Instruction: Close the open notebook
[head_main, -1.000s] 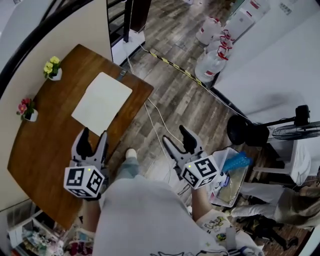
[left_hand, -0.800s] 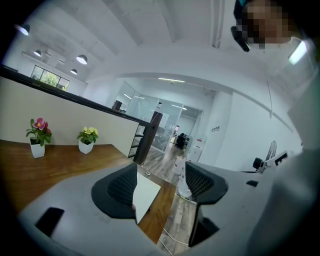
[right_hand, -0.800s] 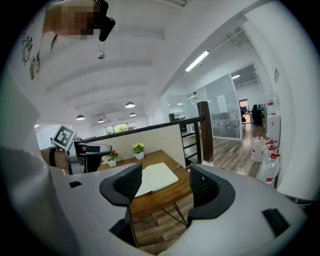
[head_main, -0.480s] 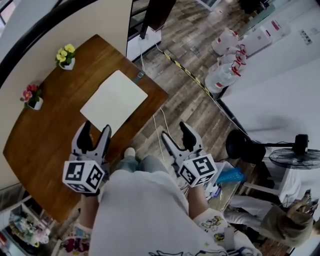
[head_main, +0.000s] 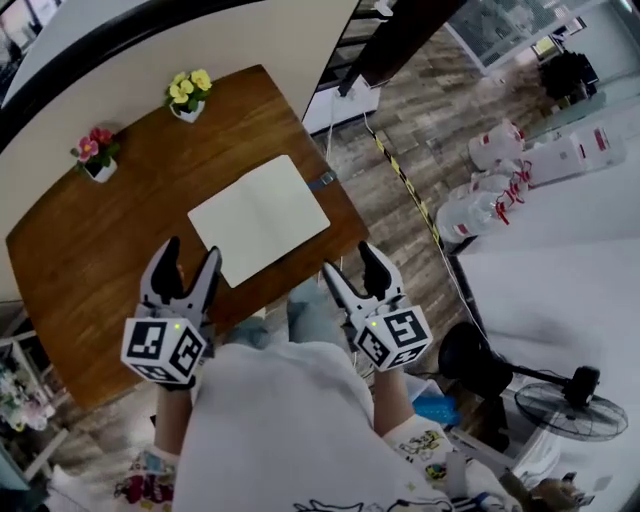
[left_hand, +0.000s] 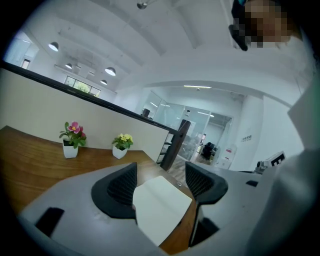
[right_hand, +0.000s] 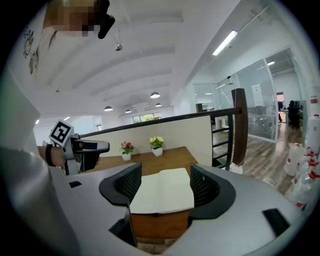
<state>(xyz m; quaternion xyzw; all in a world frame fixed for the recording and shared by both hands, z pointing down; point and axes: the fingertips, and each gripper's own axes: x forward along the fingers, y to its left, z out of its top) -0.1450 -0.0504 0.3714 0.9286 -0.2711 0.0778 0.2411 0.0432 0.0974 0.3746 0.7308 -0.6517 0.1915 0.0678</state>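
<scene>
Head view, starting at the left: brown desk (head_main: 90, 270) against a pale wall, with a small white pot of pink flowers (head_main: 95, 155) at its far left edge and a matching pot of yellow flowers (head_main: 187, 93) further right along the same far edge. Over the desk's near edge, left hand-held gripper (head_main: 190, 252), jaws spread wide with nothing between the pads, marker cube toward the person. Just beyond and right of it, open notebook (head_main: 258, 217) lying flat on the desk's right half, blank white pages up, close to the right corner, touched by neither hand-held gripper. Framed in the left gripper view in the gap between the parted jaws, yet short of any contact. Right of the desk, over the wood-plank floor (head_main: 430, 110), right hand-held gripper (head_main: 348, 260), likewise open and empty, just off the desk's edge. From the right gripper view, notebook (right_hand: 162, 190) again in line between the spread jaws but beyond them, both flower pots behind it. Further right on the floor, a cluster of large water bottles (head_main: 470, 215), then a standing fan (head_main: 572, 410) at the near right.
</scene>
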